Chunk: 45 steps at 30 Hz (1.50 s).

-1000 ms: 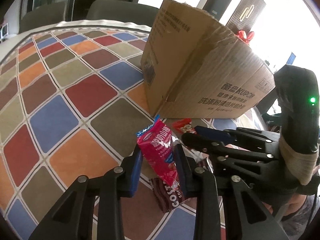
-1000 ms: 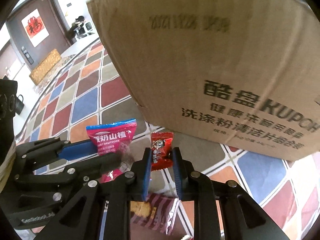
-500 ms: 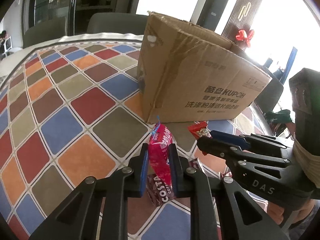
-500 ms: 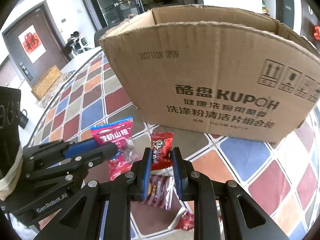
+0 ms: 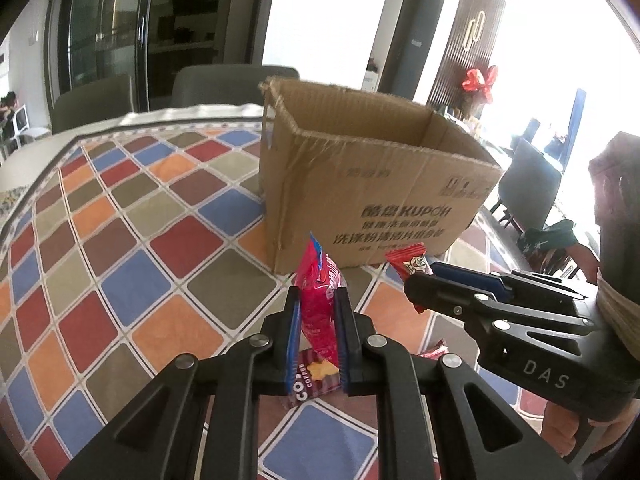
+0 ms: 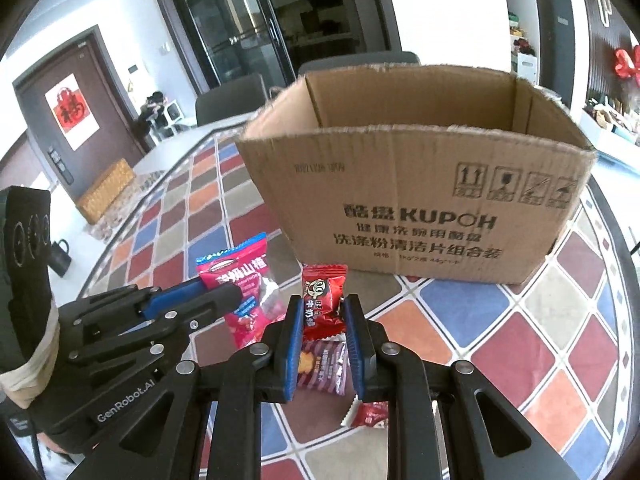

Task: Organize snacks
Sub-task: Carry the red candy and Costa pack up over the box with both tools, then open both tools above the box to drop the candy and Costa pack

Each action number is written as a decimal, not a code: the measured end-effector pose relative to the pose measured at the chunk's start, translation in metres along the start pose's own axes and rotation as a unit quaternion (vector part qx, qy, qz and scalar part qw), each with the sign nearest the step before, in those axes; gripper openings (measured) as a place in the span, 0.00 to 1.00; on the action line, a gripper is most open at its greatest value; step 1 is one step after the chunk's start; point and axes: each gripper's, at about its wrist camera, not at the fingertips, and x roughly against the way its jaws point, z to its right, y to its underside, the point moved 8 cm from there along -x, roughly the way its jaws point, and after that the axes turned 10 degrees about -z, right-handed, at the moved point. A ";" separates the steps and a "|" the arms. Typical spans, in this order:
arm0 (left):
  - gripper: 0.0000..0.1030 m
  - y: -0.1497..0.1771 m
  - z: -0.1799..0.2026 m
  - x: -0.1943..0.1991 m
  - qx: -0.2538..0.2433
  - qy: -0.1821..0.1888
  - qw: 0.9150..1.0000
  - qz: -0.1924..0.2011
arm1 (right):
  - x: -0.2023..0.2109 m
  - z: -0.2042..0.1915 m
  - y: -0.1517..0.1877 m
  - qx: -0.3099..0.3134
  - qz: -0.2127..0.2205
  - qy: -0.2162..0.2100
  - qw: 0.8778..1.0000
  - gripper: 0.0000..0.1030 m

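Bench (image 5: pixel 120 240): covered by a cloth of red, blue, orange and olive diamonds with pale lines between.

Room: dark glazed doors and grey chairs (image 5: pixel 232 84) beyond the far edge; a red bow (image 5: pixel 478 82) on a dark slatted panel at right.

Cardboard box (image 6: pixel 416 208): open-topped, printed KUPOH, standing upright on the bench past both tools.

Left gripper (image 5: pixel 318 316): jaws narrow, clamped on a pink hawthorn snack packet (image 5: pixel 318 300) held upright and clear of the cloth.

Right gripper (image 6: pixel 322 320): jaws narrow, clamped on a small red milk candy (image 6: pixel 322 300), also lifted, just beside the pink packet and short of the box.

Brown Costa Coffee biscuit packet (image 5: pixel 316 374): lying on the bench below the two held items.

Left wrist view only: the Costa lettering, and the pink packet edge-on.

Right wrist view only: the box interior walls, the pink packet's printed face (image 6: pixel 240 280), a second red candy (image 6: pixel 370 414) lying beside the biscuit packet (image 6: pixel 322 366), a brown door bearing a red paper sign (image 6: pixel 72 110), and a woven basket (image 6: pixel 106 190) on the floor.
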 end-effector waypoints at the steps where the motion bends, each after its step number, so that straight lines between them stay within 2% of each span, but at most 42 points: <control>1: 0.16 -0.002 0.002 0.004 -0.002 0.000 1.000 0.005 | 0.004 0.000 0.000 -0.001 0.004 -0.001 1.000 0.21; 10: 0.16 -0.023 0.019 0.040 -0.019 -0.001 0.999 0.050 | 0.042 0.003 -0.010 -0.007 0.047 -0.004 0.999 0.21; 22: 0.16 -0.072 0.036 0.088 -0.041 0.001 0.992 0.122 | 0.093 -0.001 -0.047 -0.009 0.119 -0.009 0.993 0.21; 31: 0.16 -0.102 0.044 0.094 -0.052 0.002 0.989 0.140 | 0.118 0.001 -0.072 -0.006 0.153 0.002 0.988 0.21; 45: 0.16 -0.145 0.047 0.061 -0.061 0.001 0.991 0.118 | 0.110 0.030 -0.107 -0.010 0.151 0.039 0.988 0.21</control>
